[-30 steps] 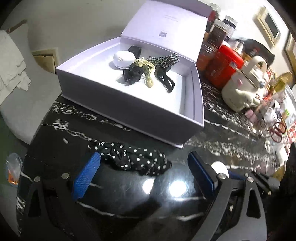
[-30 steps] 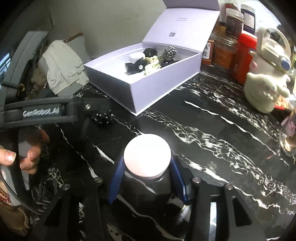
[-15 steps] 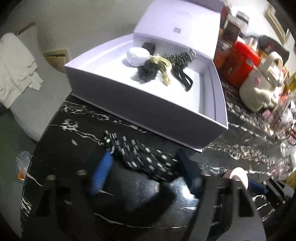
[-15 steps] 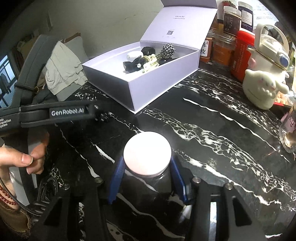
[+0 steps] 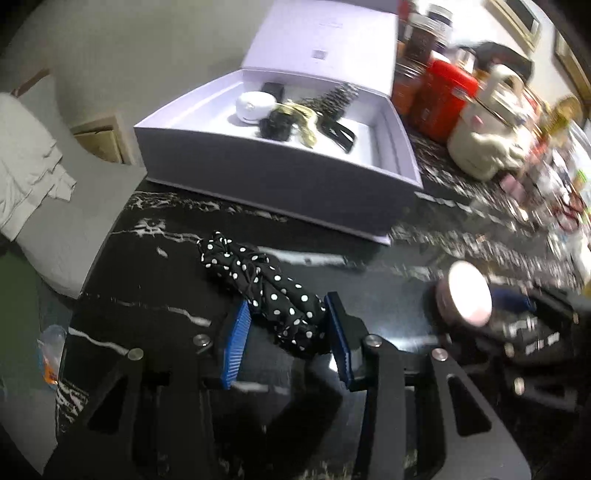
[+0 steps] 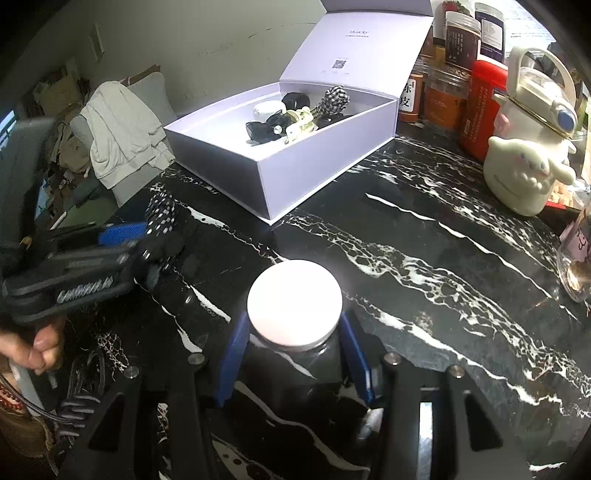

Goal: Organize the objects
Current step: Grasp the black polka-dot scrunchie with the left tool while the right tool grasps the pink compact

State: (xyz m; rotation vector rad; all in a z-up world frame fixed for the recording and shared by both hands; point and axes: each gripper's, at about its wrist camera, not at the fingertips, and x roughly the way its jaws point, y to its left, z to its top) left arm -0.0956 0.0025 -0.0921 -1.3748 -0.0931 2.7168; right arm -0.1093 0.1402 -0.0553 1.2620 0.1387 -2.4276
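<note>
A black scrunchie with white dots [image 5: 266, 288] lies on the black marble table, in front of the open lilac box [image 5: 277, 177]. My left gripper [image 5: 289, 303] is closing, and its blue pads touch both sides of the scrunchie's near end. In the right wrist view the scrunchie [image 6: 162, 214] shows at the left gripper's [image 6: 147, 243] tip. My right gripper [image 6: 293, 328] is shut on a dark jar with a white lid [image 6: 294, 302] that stands on the table; the jar [image 5: 465, 295] also shows to the right of the left gripper. The box [image 6: 306, 173] holds several hair accessories [image 6: 291, 118].
A white character-shaped kettle [image 6: 524, 162], a red canister [image 6: 484, 110] and spice jars [image 6: 461, 33] stand behind and right of the box. A glass jar [image 6: 576, 258] sits at the right edge. Beyond the table's left edge is a chair with pale cloth [image 6: 122, 136].
My left gripper has come forward around the dotted scrunchie and its jaws have narrowed from wide open onto the cloth. The right gripper and its jar have stayed put.
</note>
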